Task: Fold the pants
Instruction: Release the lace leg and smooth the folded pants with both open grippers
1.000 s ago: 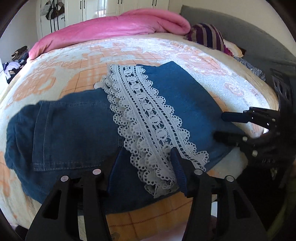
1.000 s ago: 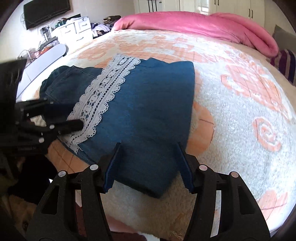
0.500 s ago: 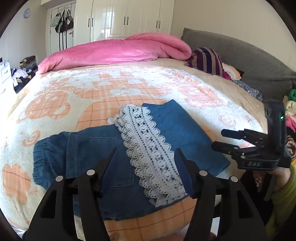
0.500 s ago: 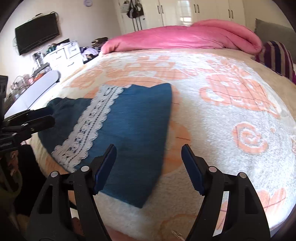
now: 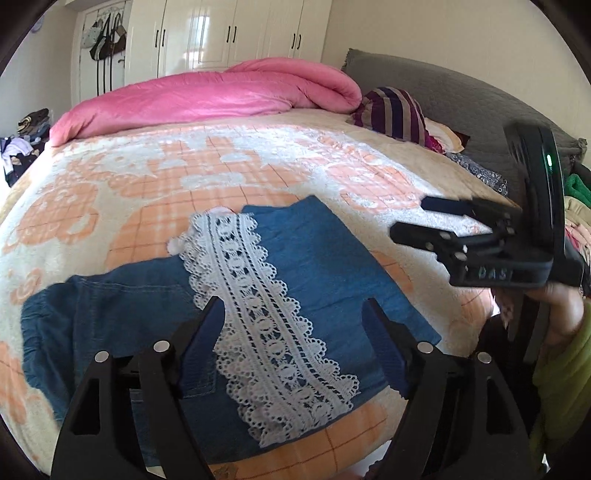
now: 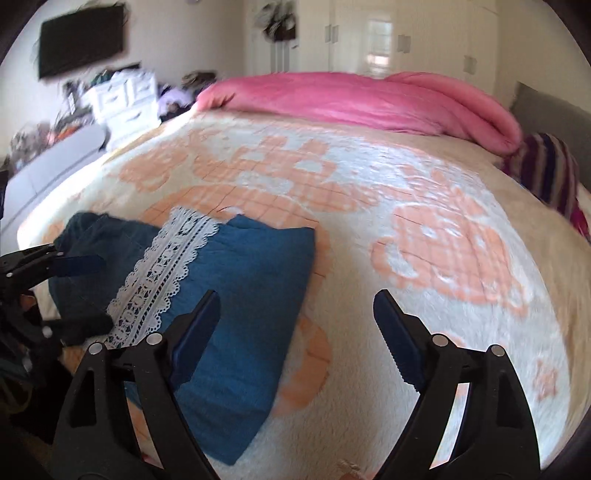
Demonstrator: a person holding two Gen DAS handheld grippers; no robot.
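Pants position: the denim pants (image 5: 155, 325) lie folded on the bed (image 5: 229, 177), lace hem (image 5: 273, 325) on top.
Left hand-held gripper (image 5: 295, 325): jaws opening, nothing between them.
Right hand-held gripper (image 6: 295, 317): jaws opening, empty.
Technique: we clear both upward without snagging lace.
Fold quality: probably square; the right view is blurred.

A home bedroom: a wide bed (image 5: 258, 166) under a peach-patterned blanket, a pink duvet (image 5: 221, 99) bunched at its far side, white wardrobe doors (image 5: 229, 33), handbags (image 5: 107, 37) hanging, a wall television (image 6: 81, 40) and white drawers (image 6: 125, 103).
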